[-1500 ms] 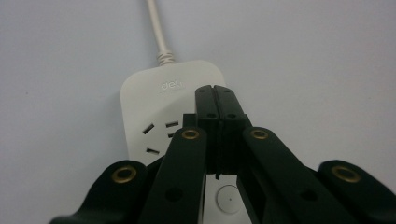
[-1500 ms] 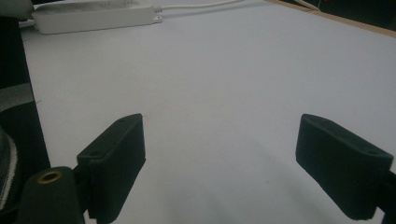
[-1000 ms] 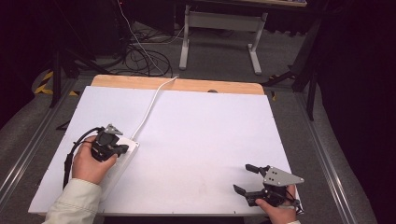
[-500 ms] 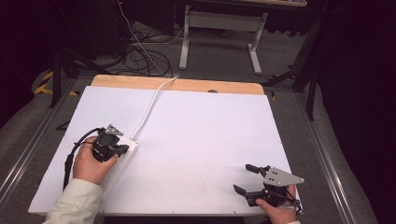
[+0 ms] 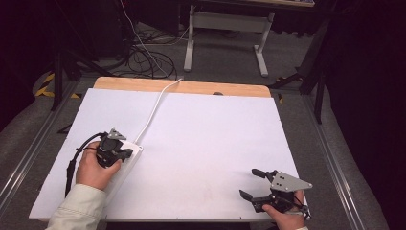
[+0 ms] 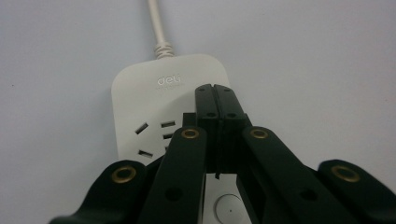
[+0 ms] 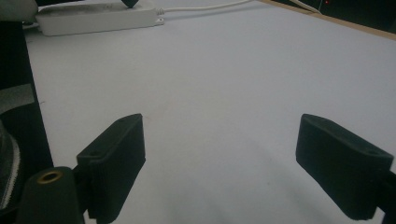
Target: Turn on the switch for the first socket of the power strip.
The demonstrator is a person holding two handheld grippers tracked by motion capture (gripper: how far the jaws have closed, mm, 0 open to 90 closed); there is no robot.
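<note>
White power strip [image 6: 163, 100], white cord [image 5: 154, 108] attached

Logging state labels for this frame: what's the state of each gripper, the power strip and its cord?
left gripper: jaws shut, nothing between them, tips over the power strip.
right gripper: jaws open wide, empty, near the table's near right corner.
power strip: flat on the table, visible sockets empty.
cord: attached to the strip, runs slack across the table and off its far edge.

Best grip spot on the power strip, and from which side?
Probably across the narrow width of the power strip, near its cord end, coming from above: it lies flat, long and slim, so only its two long sides fit between jaws.
</note>
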